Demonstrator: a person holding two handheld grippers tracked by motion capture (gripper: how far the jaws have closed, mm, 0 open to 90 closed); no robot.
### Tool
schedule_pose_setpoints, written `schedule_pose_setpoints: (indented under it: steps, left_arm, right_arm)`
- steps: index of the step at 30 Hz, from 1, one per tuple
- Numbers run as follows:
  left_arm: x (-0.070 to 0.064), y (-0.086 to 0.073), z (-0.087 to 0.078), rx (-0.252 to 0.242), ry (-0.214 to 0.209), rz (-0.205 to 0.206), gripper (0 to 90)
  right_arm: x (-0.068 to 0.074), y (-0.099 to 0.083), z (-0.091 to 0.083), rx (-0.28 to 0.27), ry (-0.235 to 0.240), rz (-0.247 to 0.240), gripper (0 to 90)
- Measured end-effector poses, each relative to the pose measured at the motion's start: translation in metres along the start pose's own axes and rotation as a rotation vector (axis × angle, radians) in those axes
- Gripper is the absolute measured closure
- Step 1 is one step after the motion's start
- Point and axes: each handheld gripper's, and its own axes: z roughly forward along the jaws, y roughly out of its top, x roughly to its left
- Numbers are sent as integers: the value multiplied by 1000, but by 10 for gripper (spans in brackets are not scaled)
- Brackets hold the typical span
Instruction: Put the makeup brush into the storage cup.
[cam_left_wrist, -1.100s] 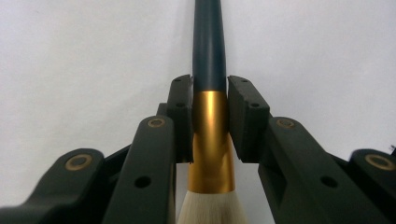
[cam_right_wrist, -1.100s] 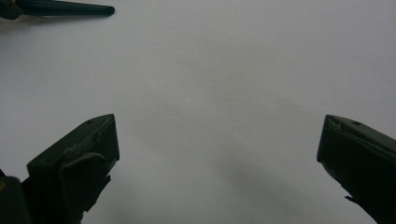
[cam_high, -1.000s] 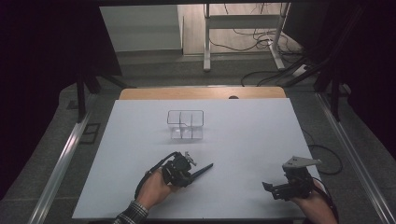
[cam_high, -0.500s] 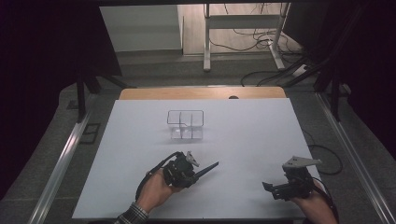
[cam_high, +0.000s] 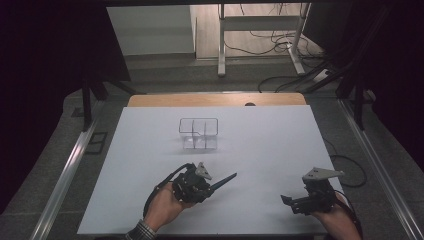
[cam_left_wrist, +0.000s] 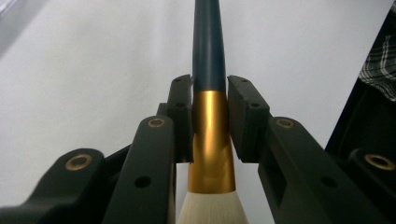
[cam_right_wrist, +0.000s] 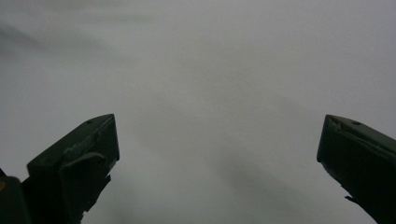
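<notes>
While our left gripper (cam_left_wrist: 210, 116) is clamping the brush (cam_left_wrist: 208, 60) at its gold collar, its dark handle is pointing out over the white table (cam_high: 270, 150), near the clear divided box (cam_high: 199, 133); our right gripper (cam_right_wrist: 217, 154) is gaping wide.

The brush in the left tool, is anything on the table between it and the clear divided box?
Nothing visible stands between them. The left tool is shut on the dark-handled, gold-ferruled brush, whose handle points toward the clear plastic divided box. The stretch of white table between brush and box is bare.
</notes>
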Motion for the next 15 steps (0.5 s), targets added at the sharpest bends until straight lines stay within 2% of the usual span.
schedule_pose_setpoints:
  steps: [12,15]
  left_arm:
    - [-1,-7,-10,-49,-39,-10,730]
    - [-2,-7,-11,-56,-34,-6,731]
  right_arm:
    - [5,5,-3,8,6,-42,0]
    - [9,9,-5,0,2,-61,0]
